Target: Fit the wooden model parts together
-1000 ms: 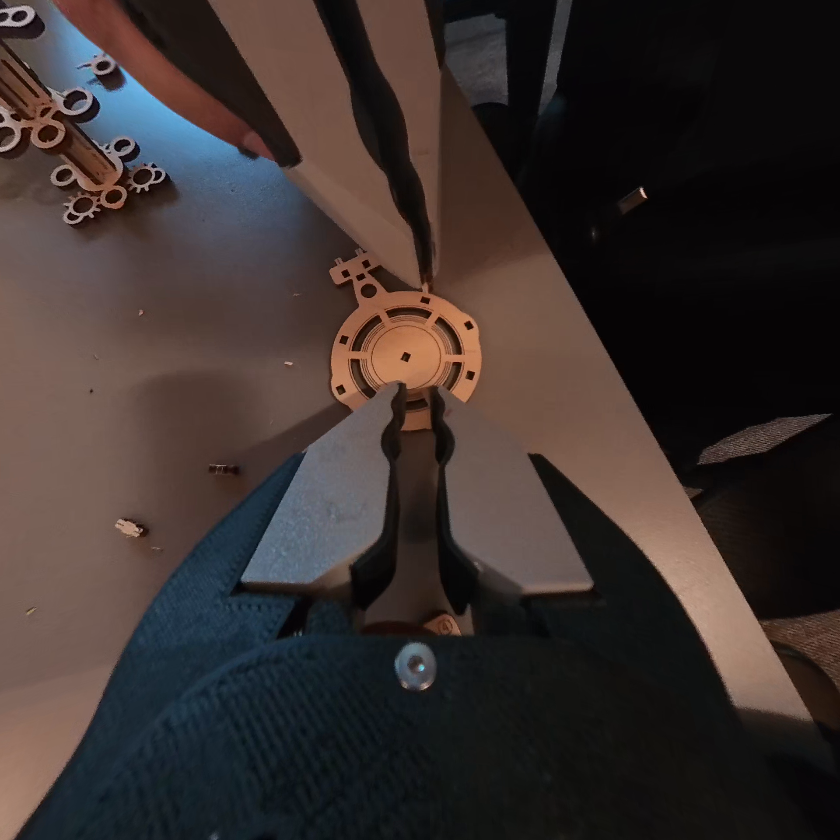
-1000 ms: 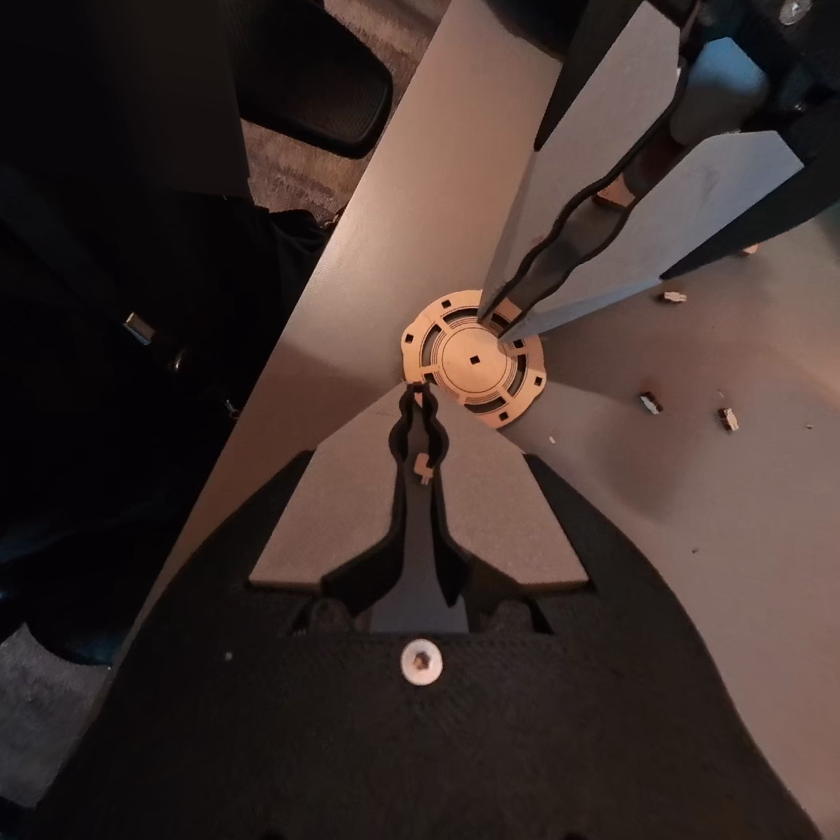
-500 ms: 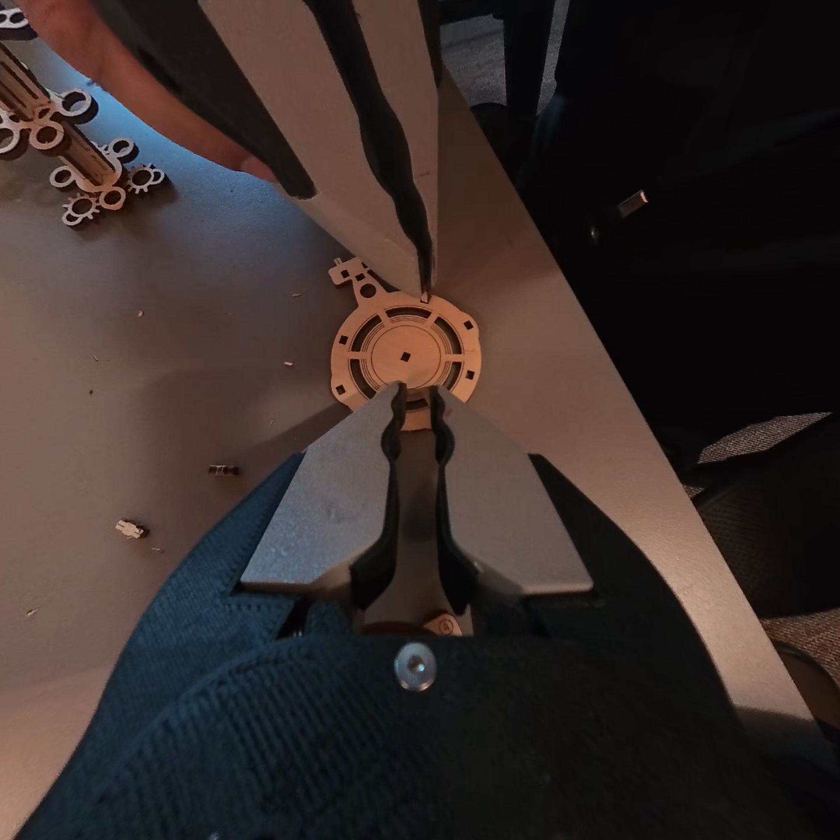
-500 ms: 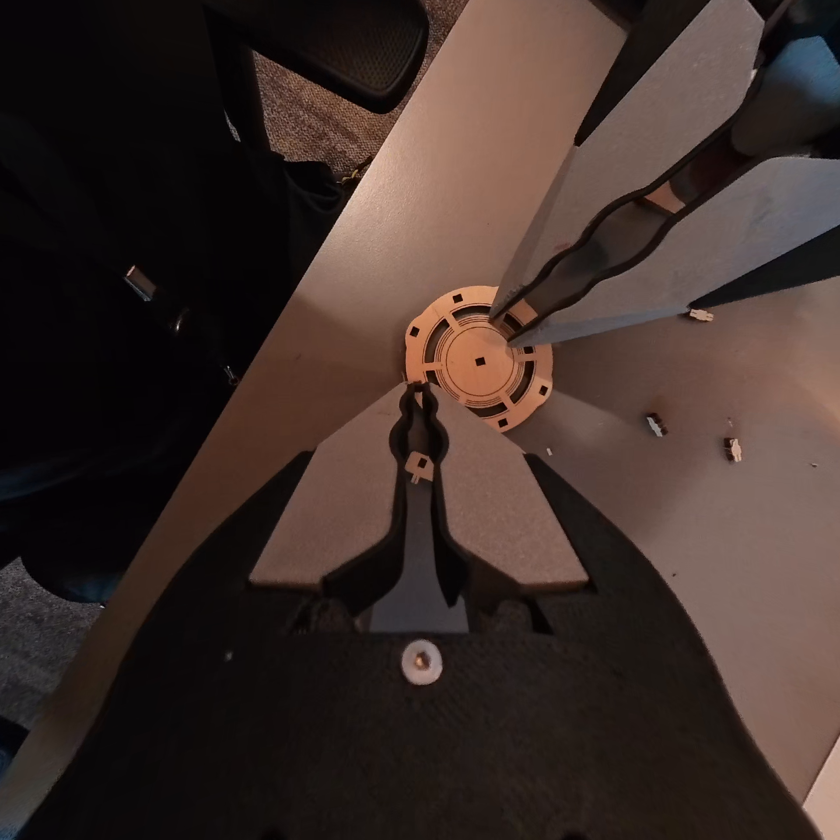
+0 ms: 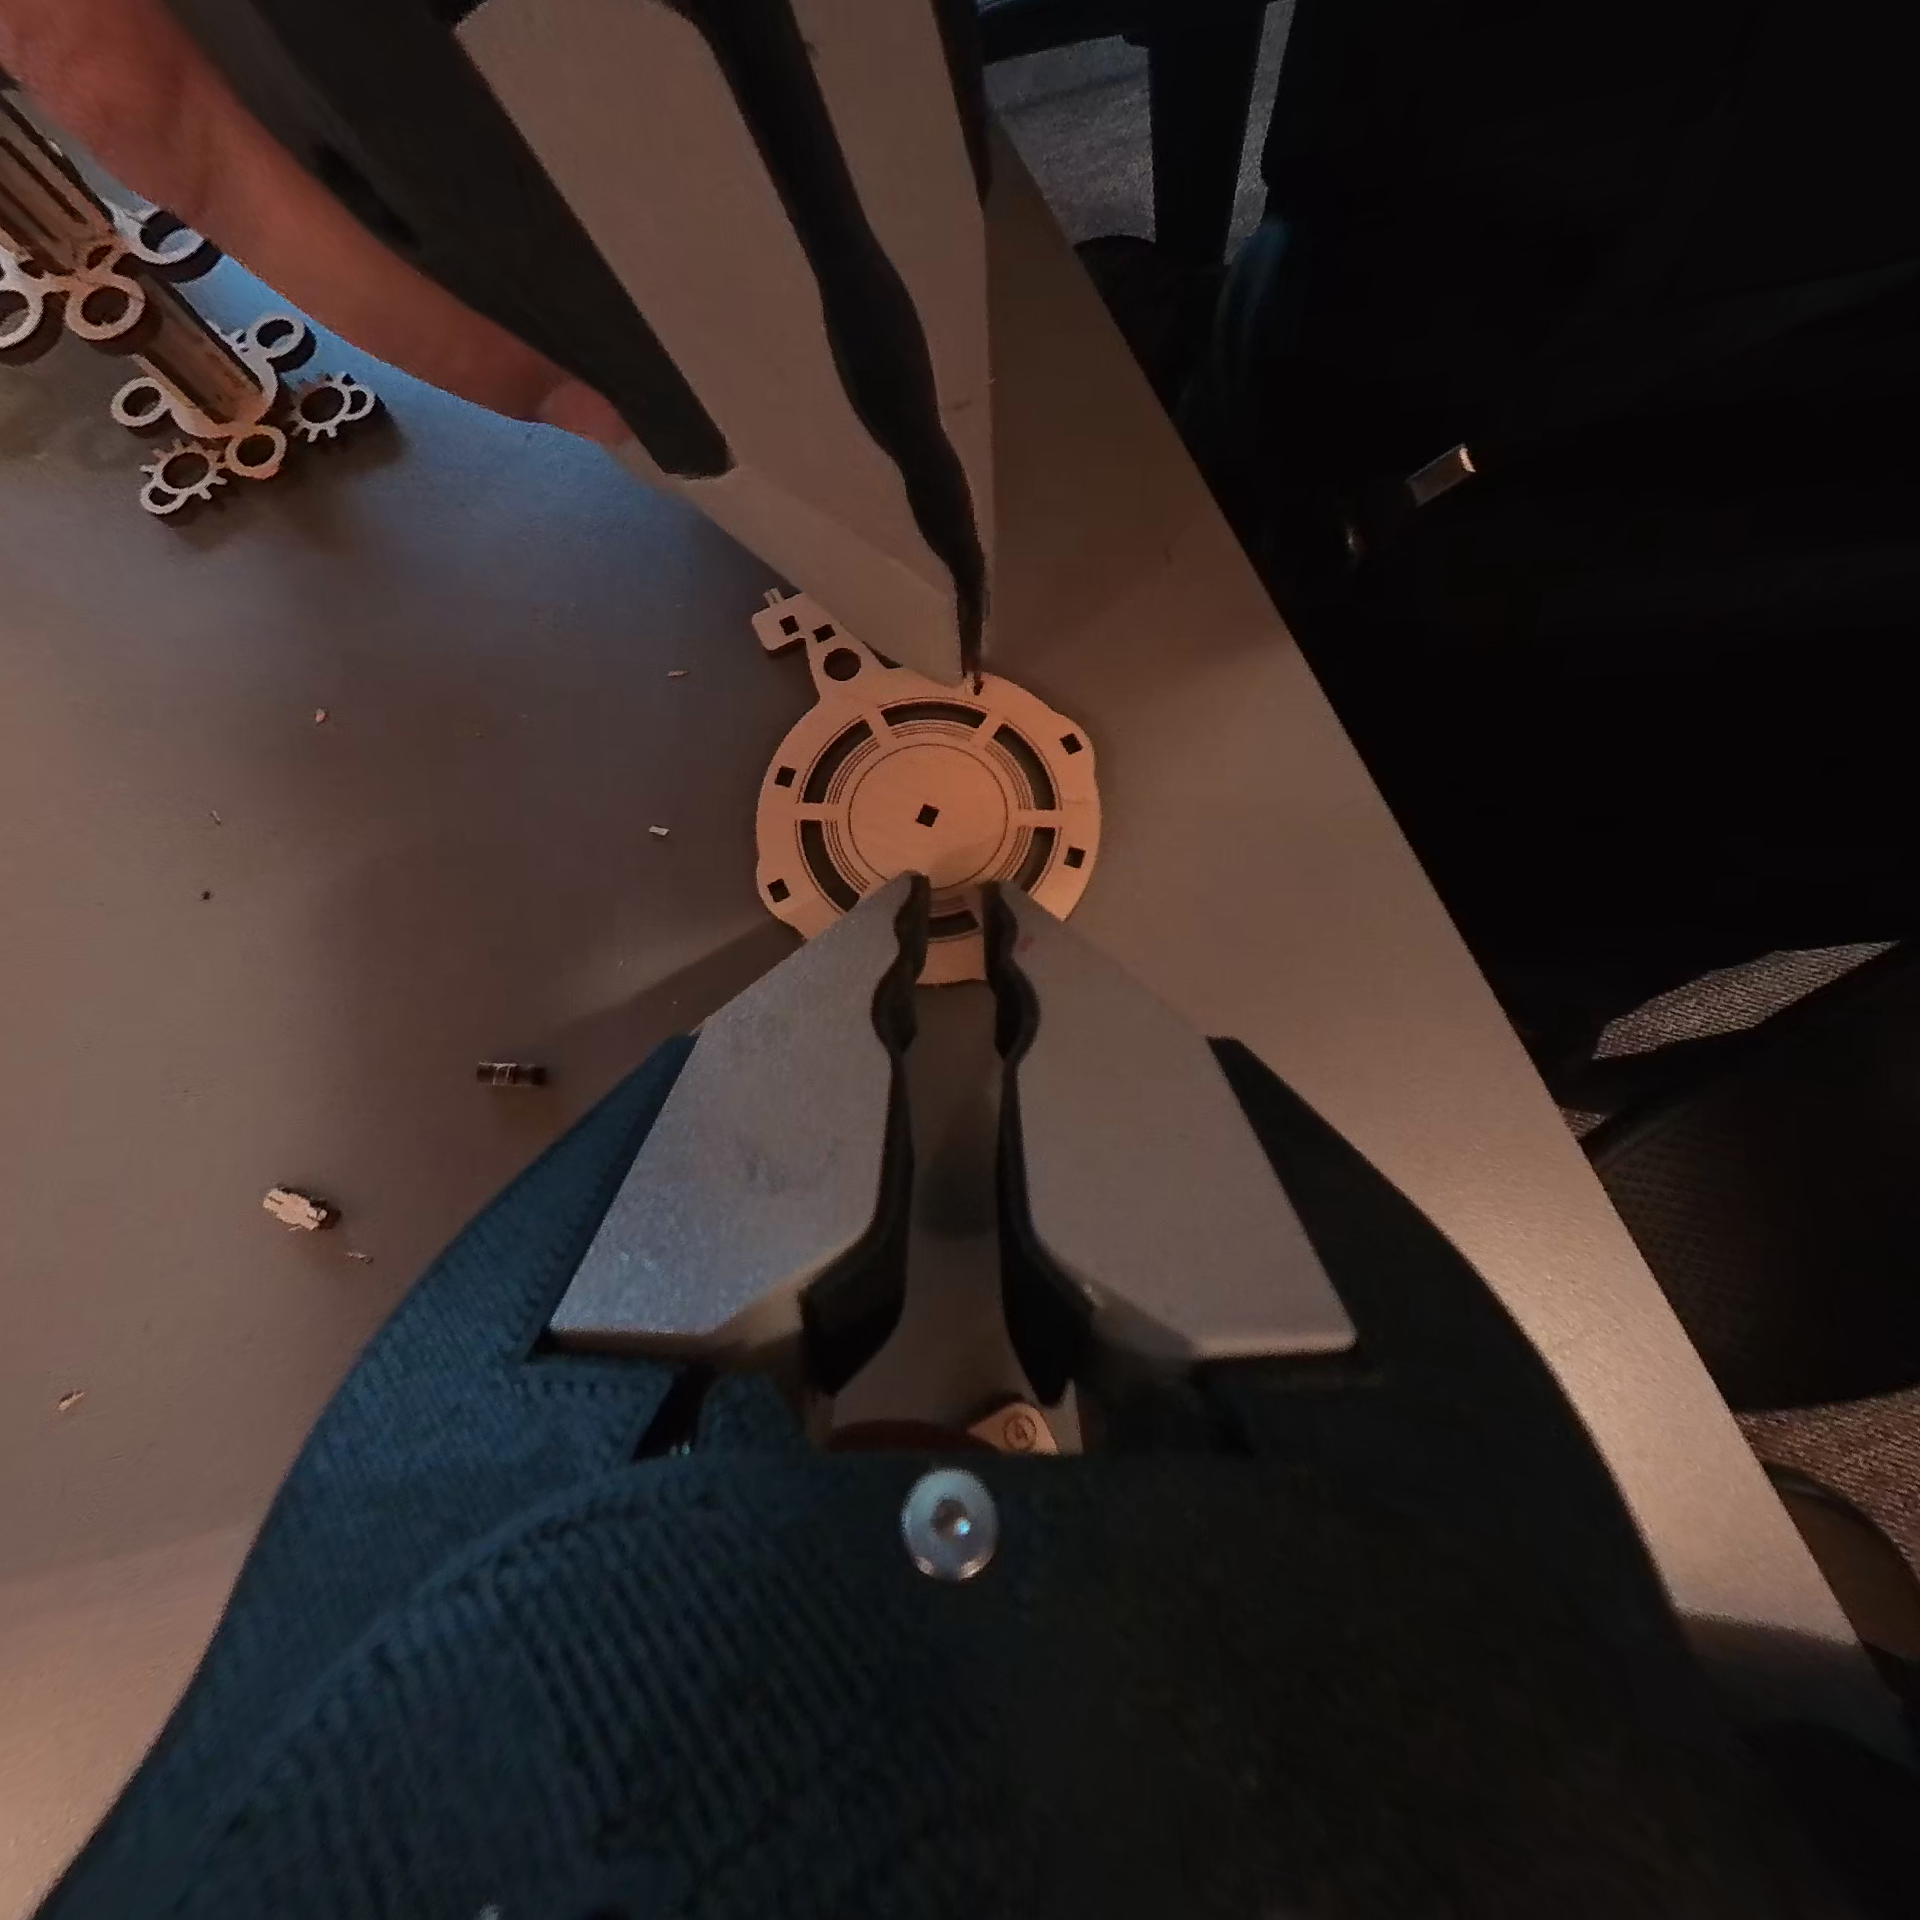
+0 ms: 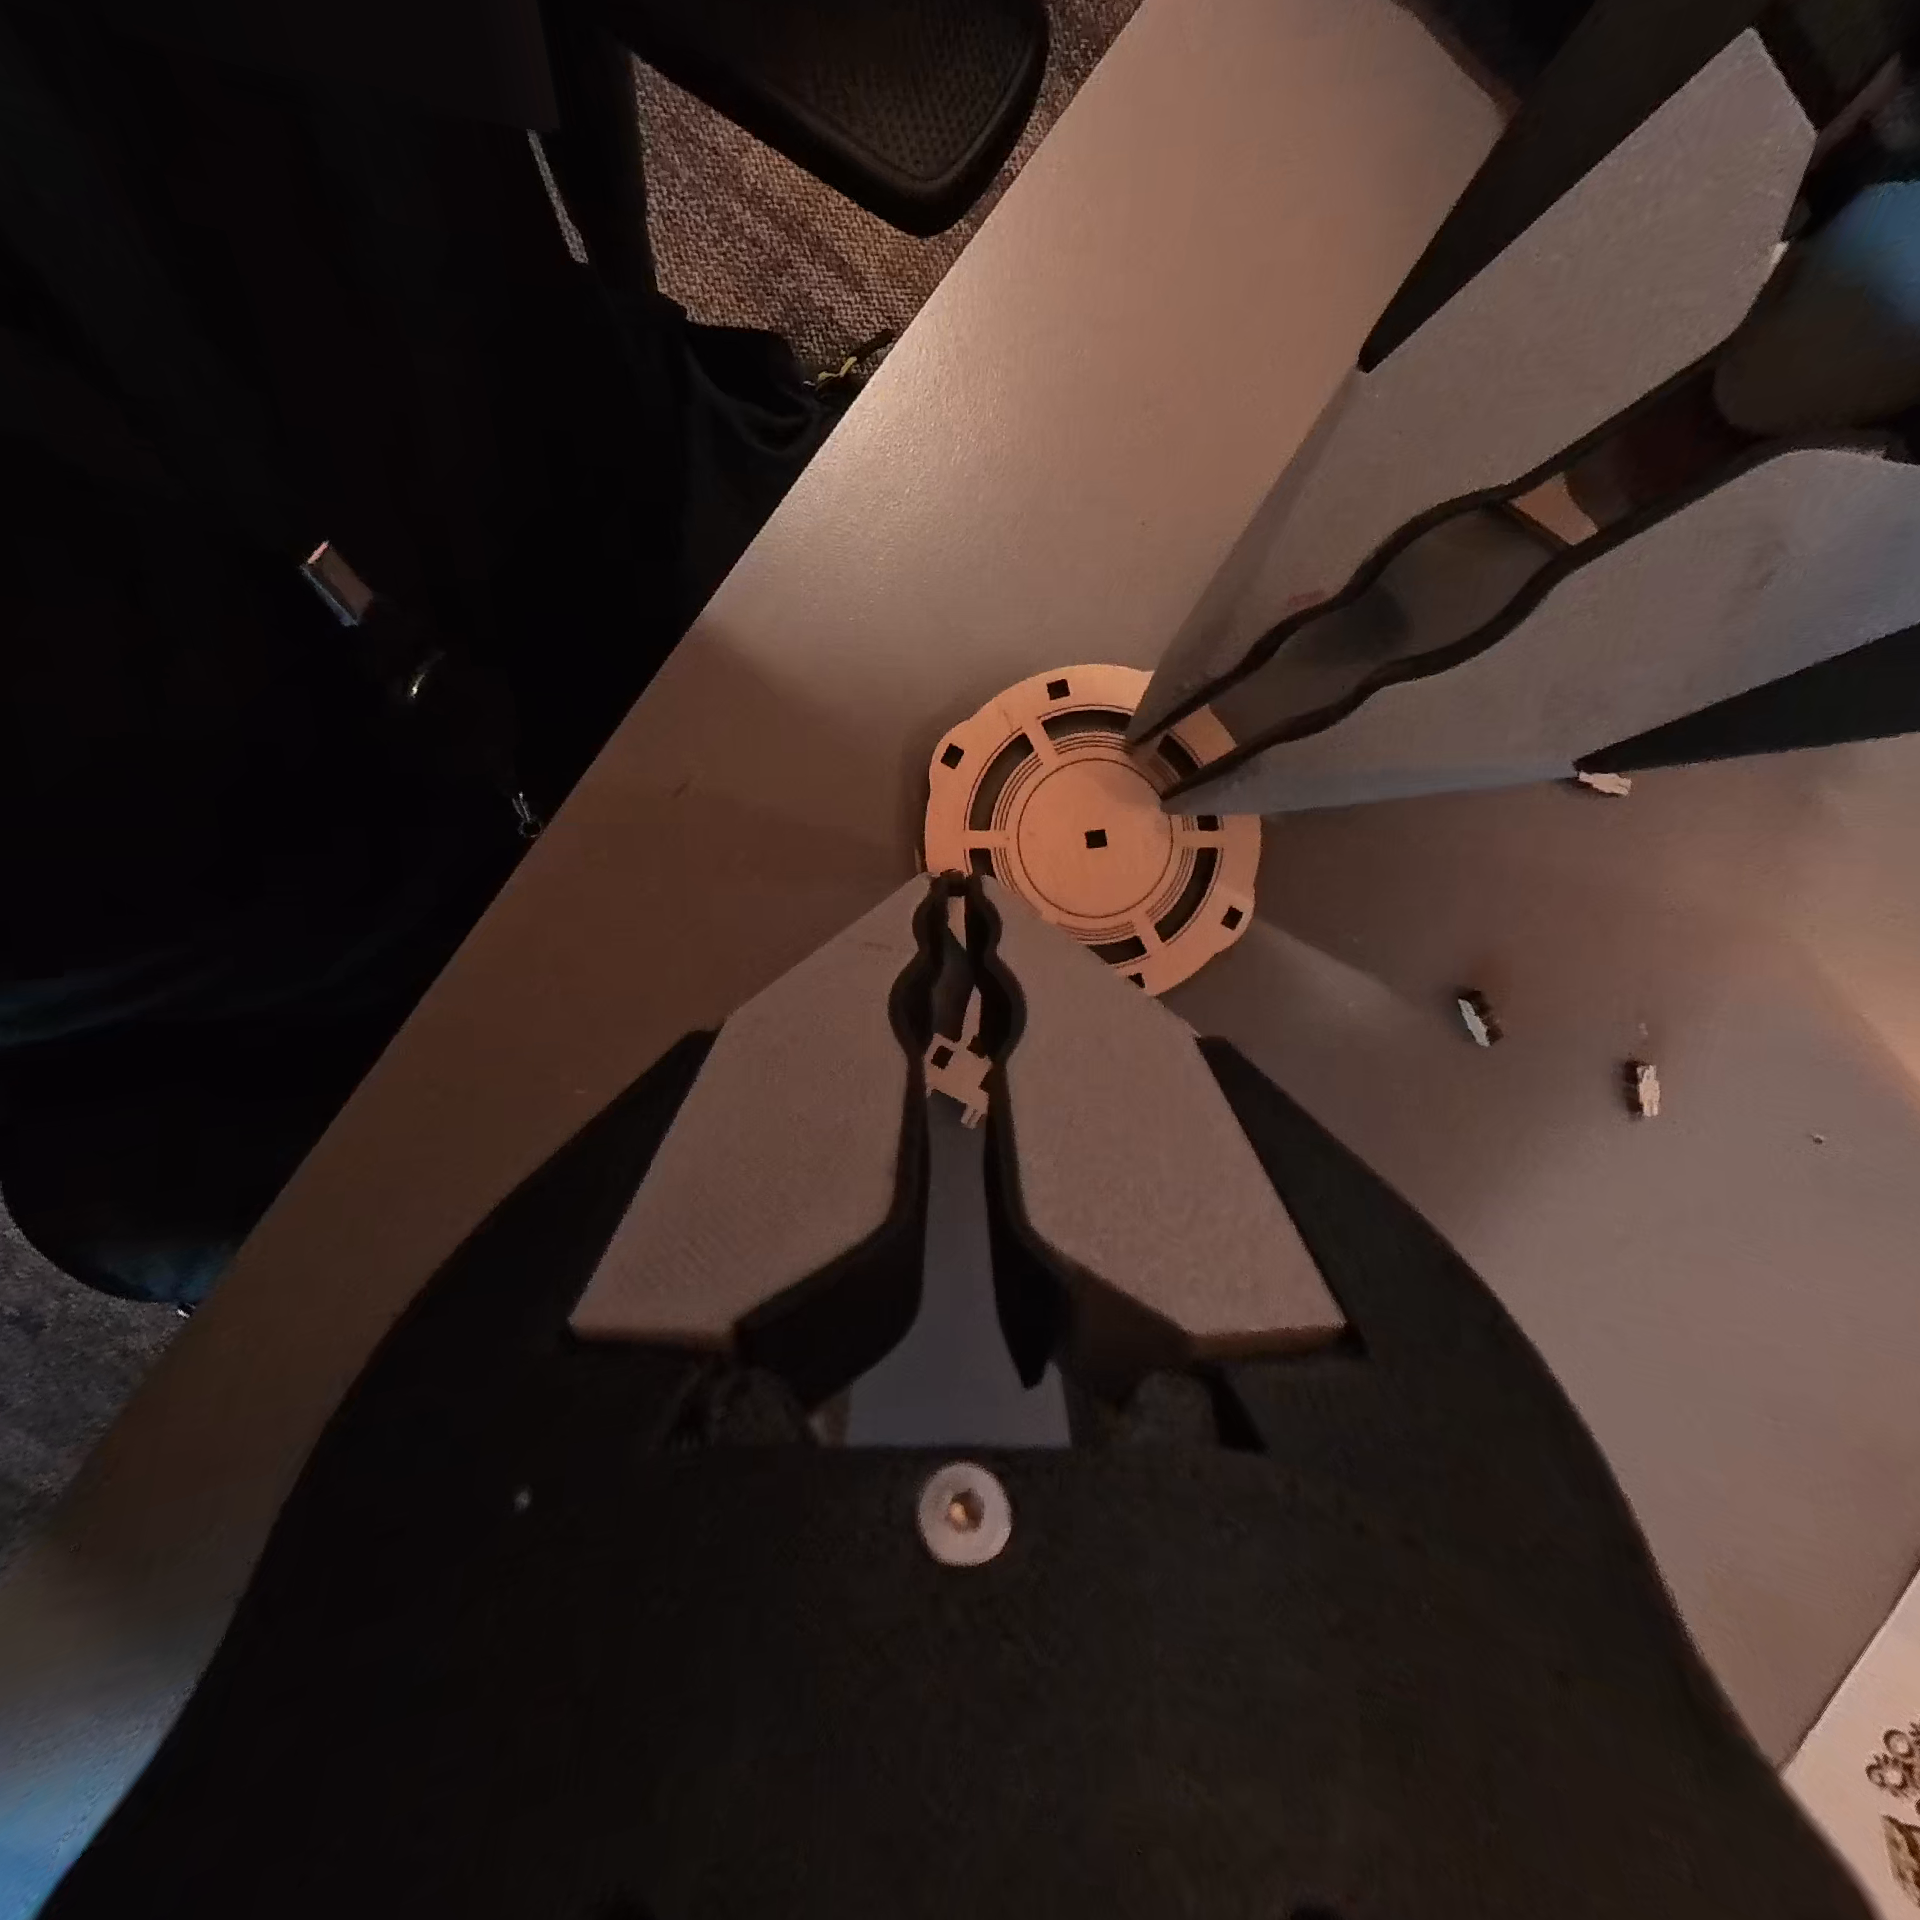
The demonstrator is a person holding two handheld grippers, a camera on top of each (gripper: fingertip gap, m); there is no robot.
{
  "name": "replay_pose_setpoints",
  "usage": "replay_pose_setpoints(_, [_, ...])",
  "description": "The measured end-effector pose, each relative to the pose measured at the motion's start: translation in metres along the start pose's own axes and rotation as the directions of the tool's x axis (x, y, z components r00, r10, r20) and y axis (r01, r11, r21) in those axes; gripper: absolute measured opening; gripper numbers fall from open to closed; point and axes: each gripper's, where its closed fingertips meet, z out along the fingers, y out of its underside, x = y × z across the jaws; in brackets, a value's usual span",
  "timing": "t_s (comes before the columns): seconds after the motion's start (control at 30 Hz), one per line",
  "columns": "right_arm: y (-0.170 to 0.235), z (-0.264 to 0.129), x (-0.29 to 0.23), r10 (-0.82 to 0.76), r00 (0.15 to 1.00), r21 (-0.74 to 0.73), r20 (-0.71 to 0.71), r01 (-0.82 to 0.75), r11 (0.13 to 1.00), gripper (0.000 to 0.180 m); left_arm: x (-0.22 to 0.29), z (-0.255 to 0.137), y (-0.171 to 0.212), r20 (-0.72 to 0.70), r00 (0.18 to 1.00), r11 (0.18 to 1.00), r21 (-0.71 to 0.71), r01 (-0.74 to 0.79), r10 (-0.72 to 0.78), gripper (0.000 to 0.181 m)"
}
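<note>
Round wooden disc (image 5: 925, 816) flat on grey table (image 5: 416, 831), near its edge. Left gripper (image 5: 951, 894) fingers slightly apart, tips pressing on disc's near rim, pinning it. Right gripper (image 6: 951, 883) clamped on small wooden peg (image 6: 961, 1070), tip at rim slot. Step likely: seating peg; next needs square alignment, downward push. Loose pegs (image 6: 1475, 1013) nearby, cog pieces (image 5: 208, 436) well apart. Left fingers crowd disc.

Left gripper (image 5: 951, 899) fingers slightly apart, tips over near rim of wooden disc (image 5: 925, 816) lying flat near bench (image 5: 416, 831) right edge. Right gripper (image 5: 971, 665) comes in from far side, fingers together, tips at disc's far rim. Small wooden bits (image 5: 296, 1208) scattered left; ringed wooden part (image 5: 156, 353) far left.
</note>
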Motion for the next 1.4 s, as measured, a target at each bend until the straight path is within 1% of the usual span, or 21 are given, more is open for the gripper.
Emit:
replay_pose_setpoints(0.17, [0.0005,-0.0002,-0.0005,-0.055,0.998,-0.004,0.011,0.055,0.998,0.000,0.0000,0.0000,0.0001,-0.001,1.000,1.000,0.000,0.001,-0.001,0.007])
replay_pose_setpoints(0.4, [0.0003,-0.0001,-0.0013,-0.072,0.997,-0.008,0.033,0.072,0.997,0.000,0.0004,0.0001,0.0002,-0.001,1.000,1.000,0.000,-0.005,0.005,0.007])
replay_pose_setpoints(0.6, [-0.0001,0.0000,-0.0018,-0.120,0.991,-0.020,0.056,0.121,0.992,0.000,0.0005,0.0001,0.0002,-0.002,1.000,1.000,0.000,-0.007,0.007,0.006])
replay_pose_setpoints(0.9, [0.0004,-0.0003,-0.0029,-0.122,0.983,0.031,0.140,0.119,0.992,0.000,0.0010,0.0002,0.0003,-0.004,1.000,1.000,0.000,-0.011,0.011,0.005])
replay_pose_setpoints(1.07, [-0.0001,-0.0003,-0.0027,-0.093,0.976,0.051,0.197,0.084,0.995,0.000,0.0017,0.0003,0.0002,-0.006,1.000,1.000,0.000,-0.016,0.016,0.003])
replay_pose_setpoints(1.3, [-0.0013,0.0001,-0.0030,-0.131,0.973,0.022,0.188,0.130,0.991,0.000,0.0017,0.0005,0.0003,-0.004,1.000,1.000,-0.001,-0.018,0.018,0.003])
replay_pose_setpoints(1.4, [-0.0003,-0.0001,-0.0027,-0.124,0.973,0.025,0.193,0.122,0.992,0.000,0.0017,0.0005,0.0003,-0.004,1.000,1.000,-0.001,-0.019,0.019,0.003])
